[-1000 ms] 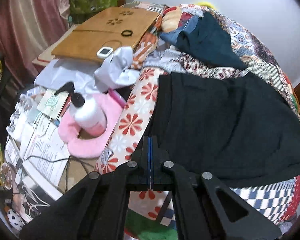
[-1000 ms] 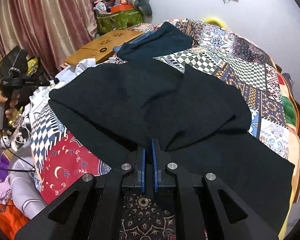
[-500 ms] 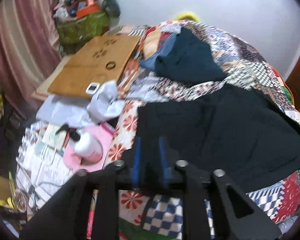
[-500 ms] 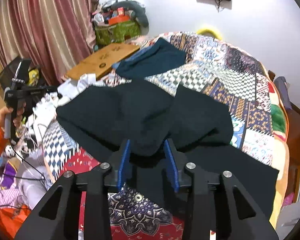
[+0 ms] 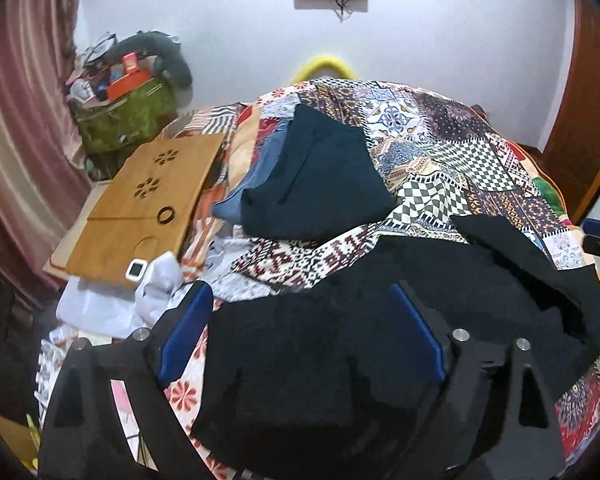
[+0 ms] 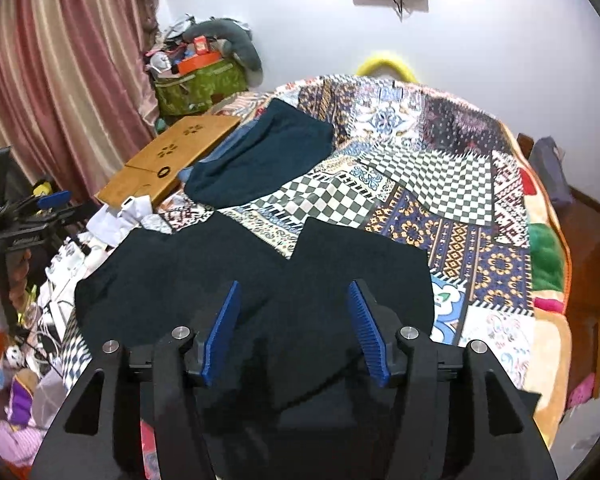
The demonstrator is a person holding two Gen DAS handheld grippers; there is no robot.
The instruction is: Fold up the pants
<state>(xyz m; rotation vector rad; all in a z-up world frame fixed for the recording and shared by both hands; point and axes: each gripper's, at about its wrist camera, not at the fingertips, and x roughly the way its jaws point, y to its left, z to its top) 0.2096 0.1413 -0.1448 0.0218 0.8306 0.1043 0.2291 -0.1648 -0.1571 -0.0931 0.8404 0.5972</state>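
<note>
The black pants (image 5: 440, 292) lie loosely folded on the patchwork bedspread (image 5: 452, 152); they also show in the right wrist view (image 6: 236, 272). My left gripper (image 5: 300, 336) is open and empty, raised above the pants' left edge. My right gripper (image 6: 294, 328) is open and empty, raised above the pants' near side. The left gripper also shows at the left of the right wrist view (image 6: 52, 202).
A folded dark teal garment (image 5: 320, 184) lies farther back on the bed. A wooden lap desk (image 5: 140, 200) and a green bag (image 5: 120, 116) sit at the left. Papers and white cloth (image 5: 112, 300) clutter the bedside.
Both grippers were shut on the pants' edge, then opened wide, let go and lifted back from the cloth.
</note>
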